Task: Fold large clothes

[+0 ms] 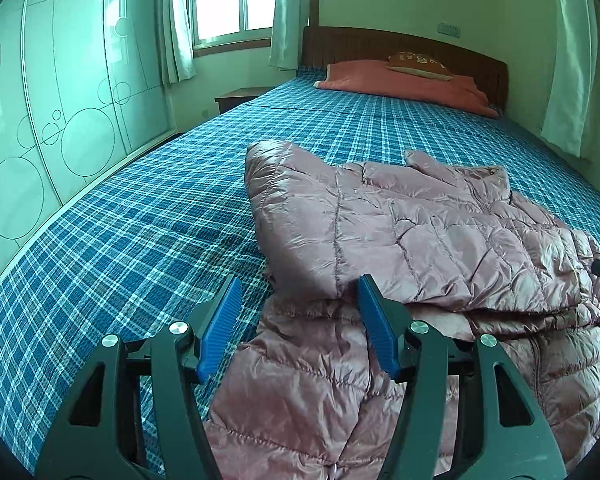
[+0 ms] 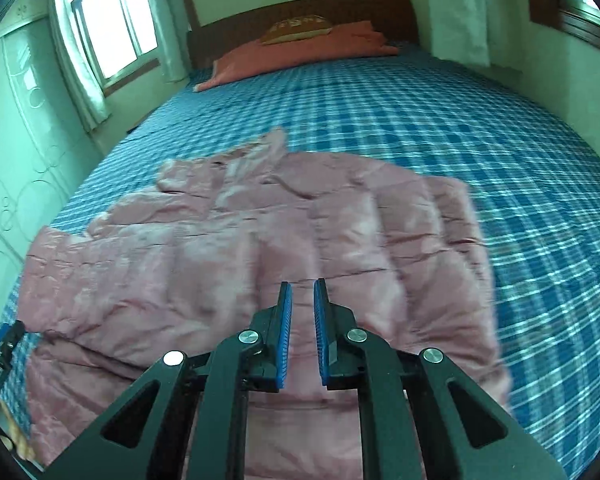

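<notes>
A pink quilted down jacket lies on the blue plaid bed, its left sleeve folded across the body. It also shows in the right wrist view, blurred. My left gripper is open, its blue pads on either side of the folded sleeve's cuff edge, holding nothing. My right gripper hovers over the jacket's right half with its pads a narrow gap apart and nothing between them. The left gripper's edge shows at the far left of the right wrist view.
The blue plaid bed stretches to a wooden headboard. A folded red blanket with a brown pillow lies at its head. A wardrobe stands on the left and a nightstand by the window.
</notes>
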`<action>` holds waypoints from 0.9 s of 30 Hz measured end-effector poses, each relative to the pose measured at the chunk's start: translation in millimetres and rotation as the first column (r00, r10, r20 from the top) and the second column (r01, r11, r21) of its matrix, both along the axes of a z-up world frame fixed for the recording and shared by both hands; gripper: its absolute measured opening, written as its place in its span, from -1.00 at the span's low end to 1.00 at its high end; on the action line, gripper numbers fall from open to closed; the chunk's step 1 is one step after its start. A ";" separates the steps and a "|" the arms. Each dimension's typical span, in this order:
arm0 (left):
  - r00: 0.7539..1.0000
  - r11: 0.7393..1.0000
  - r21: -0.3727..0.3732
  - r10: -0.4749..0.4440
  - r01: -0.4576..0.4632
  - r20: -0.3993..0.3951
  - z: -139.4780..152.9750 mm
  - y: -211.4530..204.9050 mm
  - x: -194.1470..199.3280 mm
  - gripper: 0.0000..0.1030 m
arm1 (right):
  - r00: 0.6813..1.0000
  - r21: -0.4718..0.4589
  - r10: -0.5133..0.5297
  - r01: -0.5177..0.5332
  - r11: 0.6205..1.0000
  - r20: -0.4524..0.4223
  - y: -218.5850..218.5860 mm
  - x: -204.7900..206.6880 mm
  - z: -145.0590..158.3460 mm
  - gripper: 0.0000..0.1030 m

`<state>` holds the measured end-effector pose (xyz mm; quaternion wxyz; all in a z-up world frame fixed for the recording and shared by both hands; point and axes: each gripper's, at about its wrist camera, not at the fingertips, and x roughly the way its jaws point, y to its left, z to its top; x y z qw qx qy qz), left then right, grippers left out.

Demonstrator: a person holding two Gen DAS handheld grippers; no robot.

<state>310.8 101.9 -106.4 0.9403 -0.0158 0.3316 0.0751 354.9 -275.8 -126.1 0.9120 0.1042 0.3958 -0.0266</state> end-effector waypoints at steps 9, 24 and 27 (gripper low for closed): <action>1.000 1.000 -0.011 0.015 -0.015 -0.016 -4.9 4.6 -0.2 0.16 | 0.999 0.197 0.050 -0.047 0.979 -0.012 4.9 6.2 -16.3 -0.22; 0.998 0.994 -0.088 0.059 -0.060 -0.013 -1.0 44.5 -18.6 0.21 | 0.990 0.150 0.140 -0.143 0.978 0.033 46.6 14.8 -12.8 -0.90; 0.998 0.994 -0.092 0.059 -0.059 -0.005 0.8 46.4 -19.6 0.23 | 0.994 0.060 0.090 -0.094 0.994 0.064 23.6 6.3 0.0 -0.90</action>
